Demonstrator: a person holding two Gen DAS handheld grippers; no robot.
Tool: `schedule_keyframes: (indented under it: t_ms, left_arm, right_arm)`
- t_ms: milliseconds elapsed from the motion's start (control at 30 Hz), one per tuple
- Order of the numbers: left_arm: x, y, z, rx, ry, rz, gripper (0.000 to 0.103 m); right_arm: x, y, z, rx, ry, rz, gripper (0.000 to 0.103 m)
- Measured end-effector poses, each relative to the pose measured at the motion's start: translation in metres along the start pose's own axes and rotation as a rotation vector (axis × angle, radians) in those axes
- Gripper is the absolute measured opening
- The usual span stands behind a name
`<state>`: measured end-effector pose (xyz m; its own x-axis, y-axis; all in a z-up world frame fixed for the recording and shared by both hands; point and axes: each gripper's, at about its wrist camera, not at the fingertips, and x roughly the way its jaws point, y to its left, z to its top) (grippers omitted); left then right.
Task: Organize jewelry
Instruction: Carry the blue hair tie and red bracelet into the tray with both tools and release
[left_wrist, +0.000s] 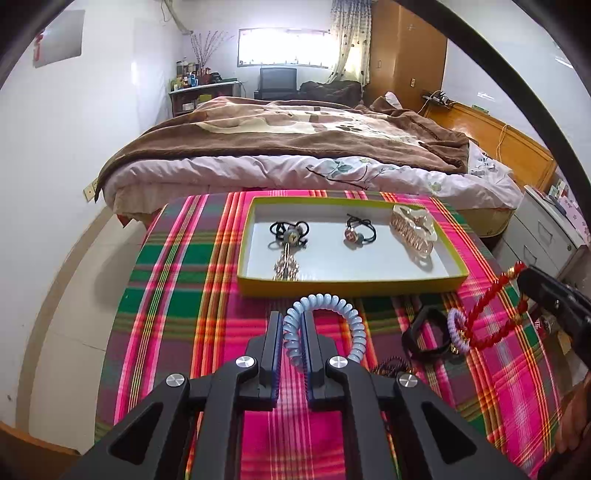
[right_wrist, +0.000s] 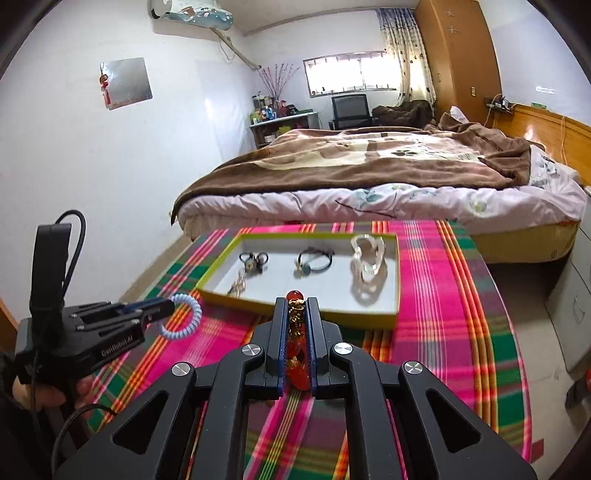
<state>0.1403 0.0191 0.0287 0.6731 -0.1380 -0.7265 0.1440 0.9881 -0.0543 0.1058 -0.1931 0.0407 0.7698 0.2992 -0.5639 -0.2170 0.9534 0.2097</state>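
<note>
My left gripper (left_wrist: 293, 321) is shut on a light blue spiral hair tie (left_wrist: 343, 314), held above the plaid cloth just in front of the yellow-rimmed tray (left_wrist: 258, 286). It also shows in the right wrist view (right_wrist: 168, 308) with the tie (right_wrist: 184, 317). My right gripper (right_wrist: 297, 306) is shut on a red bead bracelet with a gold charm (right_wrist: 297, 343); in the left wrist view the bracelet (left_wrist: 491, 295) hangs from it at the right. The tray (right_wrist: 295, 308) holds two black hair ties (left_wrist: 290, 232) (left_wrist: 360, 230), a dangling ornament (left_wrist: 286, 266) and a clear claw clip (left_wrist: 413, 230).
On the plaid cloth (left_wrist: 177, 295) to the right lie a black hexagonal bangle (left_wrist: 424, 332), a lilac spiral tie (left_wrist: 456, 332) and a dark beaded piece (left_wrist: 391, 367). A bed (left_wrist: 295, 147) stands behind the table. White drawers (left_wrist: 546, 229) stand at the right.
</note>
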Motion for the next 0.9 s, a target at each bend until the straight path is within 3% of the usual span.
schedule_keyframes:
  t_ms: [433,733,900]
  left_arm:
    - [0.052,-0.007,0.052,-0.012,0.021,-0.044,0.010]
    - [0.098,-0.009,0.067,-0.028,0.083,-0.054,0.010]
    - [0.120,-0.012,0.063,-0.022,0.133,-0.063,0.010]
  right_arm:
    - [0.069,-0.016,0.048,0.009,0.058,0.008,0.009]
    - [0.119,-0.027,0.047,0.077,0.141,0.043,0.009]
    - [0.136,-0.036,0.038,0.080,0.197,0.021,0.009]
